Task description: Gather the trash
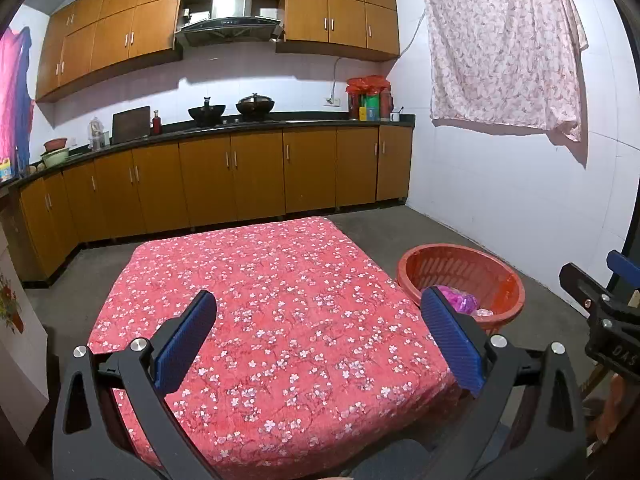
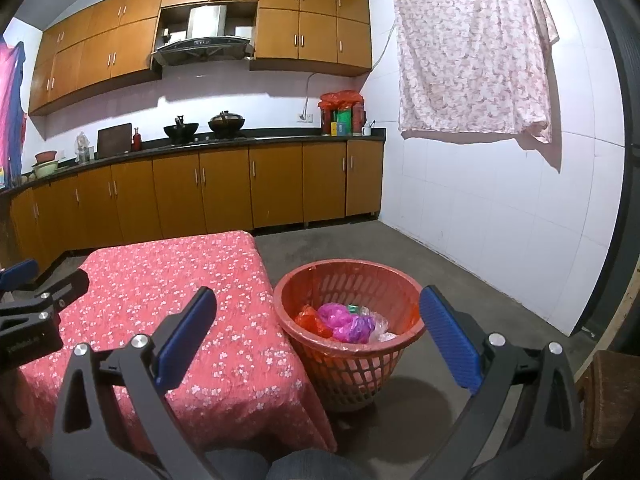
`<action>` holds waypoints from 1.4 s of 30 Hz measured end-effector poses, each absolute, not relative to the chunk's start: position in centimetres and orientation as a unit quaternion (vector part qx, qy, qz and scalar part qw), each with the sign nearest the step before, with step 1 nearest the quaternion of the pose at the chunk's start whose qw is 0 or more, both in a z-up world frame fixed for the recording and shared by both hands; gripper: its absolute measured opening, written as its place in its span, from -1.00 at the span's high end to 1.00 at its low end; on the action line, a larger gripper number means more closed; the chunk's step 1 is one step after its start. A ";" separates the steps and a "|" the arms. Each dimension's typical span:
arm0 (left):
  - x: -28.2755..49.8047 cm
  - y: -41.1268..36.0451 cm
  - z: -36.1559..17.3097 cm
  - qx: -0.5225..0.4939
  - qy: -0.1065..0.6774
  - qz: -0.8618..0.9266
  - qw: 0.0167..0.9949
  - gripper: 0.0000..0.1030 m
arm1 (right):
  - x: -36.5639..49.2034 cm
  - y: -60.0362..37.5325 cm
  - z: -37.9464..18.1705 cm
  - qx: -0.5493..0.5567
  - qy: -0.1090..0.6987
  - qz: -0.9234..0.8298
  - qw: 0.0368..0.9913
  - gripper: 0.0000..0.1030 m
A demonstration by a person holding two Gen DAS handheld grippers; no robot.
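Note:
A red plastic basket (image 2: 316,280) stands on the floor just right of a low table under a red flowered cloth (image 2: 168,280). Inside it lie crumpled plastic bags: a magenta one (image 2: 346,322), a red one (image 2: 310,318) and a clear one (image 2: 380,330). My right gripper (image 2: 318,332) hangs open above and in front of the basket, holding nothing. My left gripper (image 1: 318,334) stays open over the cloth (image 1: 280,300), also with nothing between its blue pads. From the left wrist view the basket (image 1: 460,256) sits at the right with the magenta bag (image 1: 458,300) showing.
Wooden cabinets (image 2: 224,188) and a dark counter with two woks (image 2: 204,126) line the far wall. A flowered sheet (image 2: 476,48) hangs on the white right wall. Grey concrete floor (image 2: 460,280) lies open around the basket. A wooden piece (image 2: 612,396) sits at the right edge.

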State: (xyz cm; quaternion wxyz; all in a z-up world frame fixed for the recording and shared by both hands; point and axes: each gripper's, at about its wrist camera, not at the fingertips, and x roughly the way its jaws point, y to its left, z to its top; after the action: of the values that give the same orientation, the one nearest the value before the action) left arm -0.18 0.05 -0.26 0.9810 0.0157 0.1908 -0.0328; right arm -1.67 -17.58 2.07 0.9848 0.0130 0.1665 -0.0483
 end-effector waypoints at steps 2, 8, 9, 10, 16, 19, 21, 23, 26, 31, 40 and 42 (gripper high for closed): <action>-0.2 0.1 -0.2 0.015 0.191 -0.033 0.981 -0.96 | -1.6 -17.6 2.0 0.016 0.169 -0.047 0.984 -0.92; -0.2 0.1 -0.3 0.010 0.194 -0.032 0.980 -0.96 | -1.4 -17.6 1.8 0.017 0.174 -0.046 0.984 -0.92; -0.2 0.1 -0.3 0.010 0.194 -0.032 0.980 -0.96 | -1.4 -17.6 1.8 0.017 0.175 -0.046 0.983 -0.92; -0.3 0.0 -0.3 0.010 0.193 -0.033 0.980 -0.96 | -1.4 -17.6 1.8 0.018 0.175 -0.047 0.983 -0.92; -0.2 -0.1 -0.3 0.011 0.193 -0.038 0.980 -0.96 | -1.3 -17.9 1.6 0.024 0.178 -0.049 0.983 -0.92; -0.1 -0.1 -0.3 0.011 0.195 -0.038 0.980 -0.96 | -1.3 -17.9 1.6 0.025 0.178 -0.049 0.982 -0.92; -0.1 -0.1 -0.3 0.009 0.196 -0.039 0.980 -0.96 | -1.2 -17.9 1.6 0.025 0.179 -0.049 0.982 -0.92; -0.1 -0.1 -0.2 0.010 0.195 -0.038 0.980 -0.96 | -1.2 -17.9 1.5 0.026 0.181 -0.050 0.982 -0.92; 0.0 -0.1 -0.3 0.009 0.196 -0.039 0.980 -0.96 | -1.1 -18.0 1.4 0.030 0.183 -0.049 0.981 -0.92; 0.0 -0.1 -0.3 0.011 0.195 -0.039 0.980 -0.96 | -1.1 -18.1 1.4 0.030 0.184 -0.049 0.981 -0.92; 0.0 -0.1 -0.3 0.010 0.196 -0.039 0.980 -0.96 | -1.1 -18.1 1.1 0.032 0.186 -0.050 0.981 -0.92; 0.0 -0.1 -0.3 0.010 0.195 -0.038 0.980 -0.96 | -1.1 -18.1 1.0 0.032 0.186 -0.051 0.981 -0.92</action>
State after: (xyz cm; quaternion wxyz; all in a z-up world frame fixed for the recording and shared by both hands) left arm -0.04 -0.13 -0.27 0.9799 0.0097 0.1955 -0.0382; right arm -1.10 -18.13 1.02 0.9806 0.0325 0.1864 -0.0508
